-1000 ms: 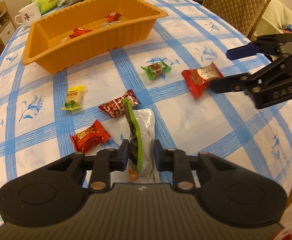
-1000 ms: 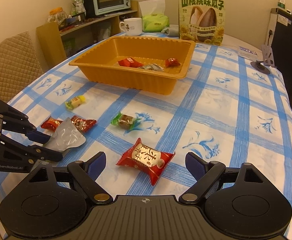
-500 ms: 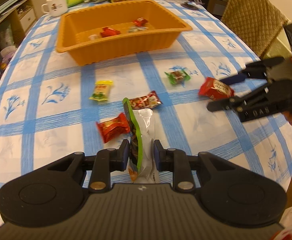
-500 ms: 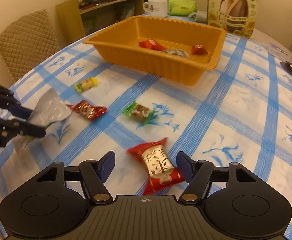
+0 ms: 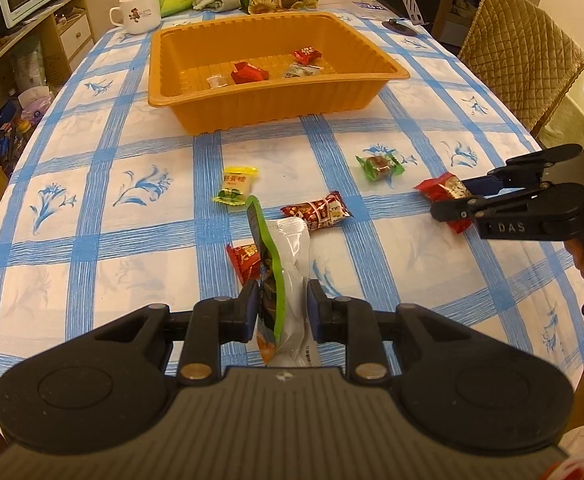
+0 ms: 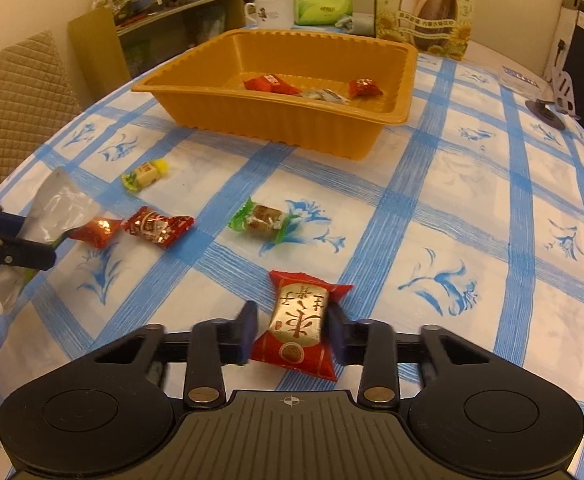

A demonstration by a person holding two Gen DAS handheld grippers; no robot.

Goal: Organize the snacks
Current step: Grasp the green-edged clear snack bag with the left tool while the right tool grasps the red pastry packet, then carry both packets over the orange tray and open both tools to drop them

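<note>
The left tongs (image 5: 281, 304) are clamped on a tall silver foil pouch with a green edge (image 5: 287, 264), held upright above the desk (image 5: 103, 240). The right tongs (image 6: 292, 330) have just been closing around a red-and-gold wrapped candy (image 6: 298, 318). The right pad appears to touch the wrapper; the left pad still shows a gap, so the grip is not yet confirmed.

Hazards:
- The candy lies skewed between the jaws. Uneven pad contact can pivot it or squeeze it out toward 12 o'clock.
- The glossy wrapper is likely to slide. Lifting before both pads seat can drop it on the desk.
- The pouch is pinched near its lower end only. A quick swing can fold it over or pull it free.
- The orange ribbed plastic tray (image 5: 251, 112) sits at 12 o'clock and already holds several sweets. A low approach can catch its rim and shove it.
- Loose candies lie between the tongs and the tray. A low pass can sweep them aside.
</note>
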